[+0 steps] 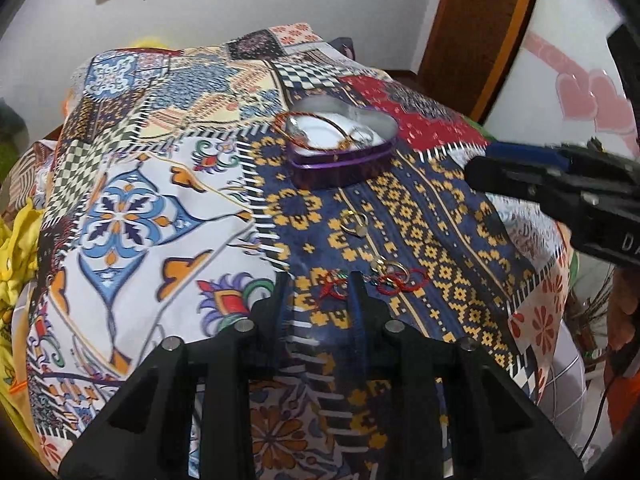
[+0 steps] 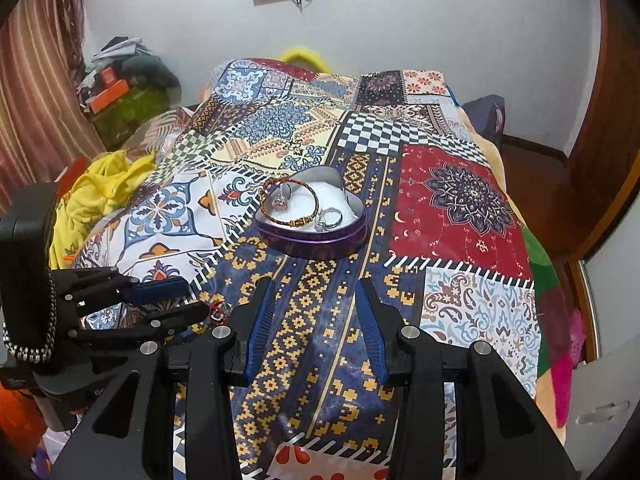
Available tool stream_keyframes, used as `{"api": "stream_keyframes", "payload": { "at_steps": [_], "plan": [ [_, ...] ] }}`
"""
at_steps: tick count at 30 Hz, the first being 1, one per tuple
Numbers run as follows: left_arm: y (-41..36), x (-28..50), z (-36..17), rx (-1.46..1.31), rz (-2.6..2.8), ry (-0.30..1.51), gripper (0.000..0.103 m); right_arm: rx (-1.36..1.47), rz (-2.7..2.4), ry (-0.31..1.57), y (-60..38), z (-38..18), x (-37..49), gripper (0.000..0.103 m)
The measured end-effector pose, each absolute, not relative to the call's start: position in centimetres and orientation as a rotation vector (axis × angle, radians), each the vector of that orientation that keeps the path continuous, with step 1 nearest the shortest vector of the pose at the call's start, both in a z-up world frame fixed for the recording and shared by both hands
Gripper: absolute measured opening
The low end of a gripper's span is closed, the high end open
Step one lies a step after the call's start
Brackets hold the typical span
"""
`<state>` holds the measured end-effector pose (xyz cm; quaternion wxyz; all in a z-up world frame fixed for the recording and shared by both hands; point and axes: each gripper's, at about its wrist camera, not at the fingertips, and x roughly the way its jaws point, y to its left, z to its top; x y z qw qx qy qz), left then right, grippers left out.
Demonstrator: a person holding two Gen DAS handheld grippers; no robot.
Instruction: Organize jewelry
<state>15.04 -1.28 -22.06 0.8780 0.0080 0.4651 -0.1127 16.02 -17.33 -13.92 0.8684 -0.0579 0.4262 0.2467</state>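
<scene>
The left hand-held gripper (image 1: 320, 280), jaws parted, straddles a red thread piece (image 1: 334, 286) on the patchwork bedspread (image 1: 160, 200), beside red rings (image 1: 402, 280) and a gold ring (image 1: 354, 224), while the right hand-held gripper (image 2: 314, 280) hovers wide open and empty before the purple heart-shaped tin (image 2: 312, 240) holding a bangle (image 2: 288, 200) and rings (image 2: 330, 218).

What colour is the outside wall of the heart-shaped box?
Purple, a glossy metallic wall on the heart-shaped box, clearest in the right wrist view.
</scene>
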Motion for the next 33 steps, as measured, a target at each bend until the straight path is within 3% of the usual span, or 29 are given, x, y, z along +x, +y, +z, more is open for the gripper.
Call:
{"api": "stream_keyframes", "payload": {
  "at_steps": [2, 6, 8, 33],
  "plan": [
    [-1.7, 15.0, -22.5, 0.046, -0.232, 0.966, 0.019, -0.121, 0.518, 0.896, -17.4, -14.1, 16.1, 0.038],
    [-1.7, 14.9, -22.7, 0.059, -0.228, 0.957, 0.002, -0.12, 0.523, 0.903, -17.3, -14.4, 16.2, 0.038],
    [-1.3, 14.9, -22.7, 0.036, -0.239, 0.958, 0.0, -0.121, 0.523, 0.907, -17.3, -14.5, 16.3, 0.038],
    [2.5, 13.3, -10.5, -0.041, -0.174, 0.628, 0.0, -0.152, 0.591, 0.965, -13.6, -17.5, 17.6, 0.038]
  ]
}}
